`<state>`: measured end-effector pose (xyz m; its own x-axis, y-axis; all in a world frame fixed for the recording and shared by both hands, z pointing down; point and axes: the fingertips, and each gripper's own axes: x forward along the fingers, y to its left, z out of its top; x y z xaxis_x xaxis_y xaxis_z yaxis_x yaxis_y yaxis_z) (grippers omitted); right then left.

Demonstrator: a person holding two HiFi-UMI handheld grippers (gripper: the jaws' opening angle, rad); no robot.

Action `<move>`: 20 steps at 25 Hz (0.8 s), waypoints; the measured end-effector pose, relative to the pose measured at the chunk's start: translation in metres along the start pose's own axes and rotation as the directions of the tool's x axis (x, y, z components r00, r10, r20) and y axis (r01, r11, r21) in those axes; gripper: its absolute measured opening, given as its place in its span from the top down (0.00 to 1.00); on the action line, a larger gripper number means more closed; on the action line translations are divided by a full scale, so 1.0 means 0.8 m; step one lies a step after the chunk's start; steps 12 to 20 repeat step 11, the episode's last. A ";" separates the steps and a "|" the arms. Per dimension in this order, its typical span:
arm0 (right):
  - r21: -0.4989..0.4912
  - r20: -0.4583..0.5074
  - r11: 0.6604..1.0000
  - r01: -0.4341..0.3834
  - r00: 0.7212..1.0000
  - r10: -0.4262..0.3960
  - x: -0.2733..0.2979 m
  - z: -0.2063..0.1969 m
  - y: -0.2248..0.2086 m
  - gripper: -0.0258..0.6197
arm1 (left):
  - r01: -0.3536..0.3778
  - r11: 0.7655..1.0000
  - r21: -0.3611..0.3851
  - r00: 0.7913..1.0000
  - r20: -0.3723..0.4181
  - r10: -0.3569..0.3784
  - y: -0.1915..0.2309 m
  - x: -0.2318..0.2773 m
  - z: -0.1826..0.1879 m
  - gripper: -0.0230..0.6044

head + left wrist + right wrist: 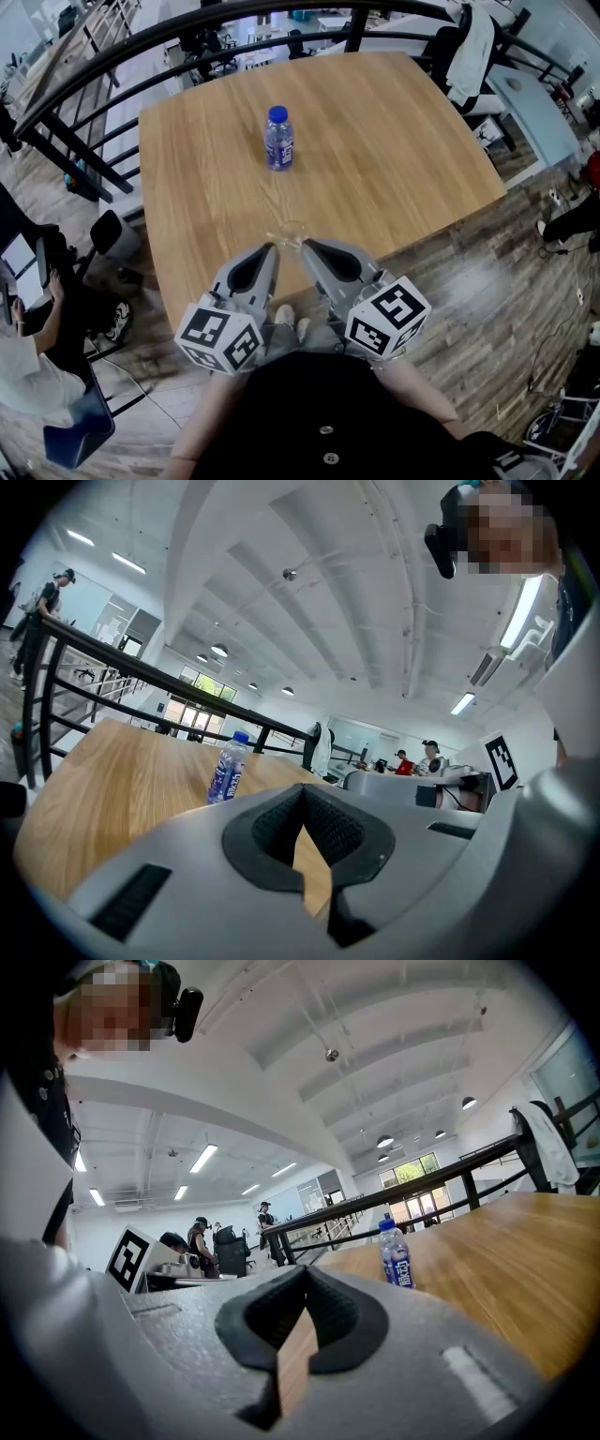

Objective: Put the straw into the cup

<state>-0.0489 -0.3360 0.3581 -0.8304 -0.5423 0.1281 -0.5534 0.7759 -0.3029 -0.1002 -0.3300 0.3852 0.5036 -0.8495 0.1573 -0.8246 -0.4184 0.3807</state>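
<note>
A light wooden table [394, 159] with fine straight grain fills the middle and upper part of the head view, its corners rounded. It stands on a grey-brown plank floor [487, 281]. A small bottle [278, 139] with a blue cap and blue label stands upright on the table, above centre in the frame and well in from every edge. Near the table's lower edge, at mid-frame, sits a clear cup [292, 231], its outline faint.

Water bottle [278, 138] stands upright on wooden table [403, 150].
</note>
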 end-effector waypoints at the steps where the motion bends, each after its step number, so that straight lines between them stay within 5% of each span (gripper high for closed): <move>1: 0.000 0.000 1.000 0.000 1.000 0.000 0.000 0.000 0.000 0.96 | -0.001 1.000 -0.002 1.000 0.000 0.001 0.001 0.000 0.000 0.94; 20: 0.000 -0.003 1.000 0.007 1.000 -0.007 0.004 -0.010 -0.003 0.96 | -0.005 1.000 -0.012 1.000 0.013 0.005 0.010 -0.003 -0.003 0.94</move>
